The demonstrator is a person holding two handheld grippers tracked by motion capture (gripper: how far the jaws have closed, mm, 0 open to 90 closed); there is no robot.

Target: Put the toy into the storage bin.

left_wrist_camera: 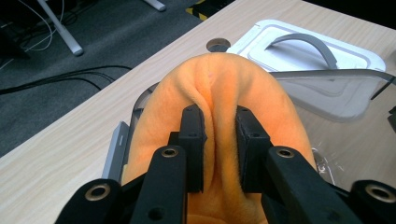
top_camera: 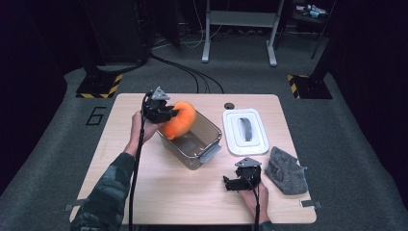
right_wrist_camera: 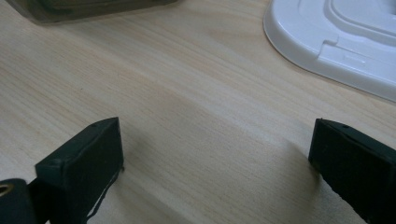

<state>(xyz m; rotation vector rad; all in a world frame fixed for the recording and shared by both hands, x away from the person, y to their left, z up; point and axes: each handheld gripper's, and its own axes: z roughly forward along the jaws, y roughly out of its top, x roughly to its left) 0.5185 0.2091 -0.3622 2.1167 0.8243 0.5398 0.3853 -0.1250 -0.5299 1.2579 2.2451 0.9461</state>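
High view: we hold the left gripper (top_camera: 169,113) at the far-left corner of the clear plastic bin (top_camera: 211,129), its jaws pinching a fold of the orange plush cloth (top_camera: 180,120). The cloth hangs from the jaws over that corner, partly above the rim and partly inside, so the bin wall is what stands beside and below it. In the left gripper view we see both black fingers (left_wrist_camera: 194,140) pressed into the orange cloth (left_wrist_camera: 224,88) with a ridge of fabric squeezed between them; beyond it lie the bin's transparent far wall (left_wrist_camera: 336,88) and the white lid (left_wrist_camera: 303,46) with its grey handle.

Our right gripper (top_camera: 238,183) rests near the table's front edge, well apart from the bin, with its jaws spread wide and nothing between them. The right gripper view shows bare wooden table (right_wrist_camera: 201,116) between the two jaws, the white lid's edge (right_wrist_camera: 327,51) at upper right and a corner of the bin (right_wrist_camera: 88,9) at upper left.

On the table (top_camera: 144,187) the white lid (top_camera: 244,132) lies flat just to the right of the bin. A grey cloth (top_camera: 287,169) lies crumpled near the front-right corner, just beside our right gripper. A small round hole (top_camera: 229,105) sits by the far edge, beyond the lid.
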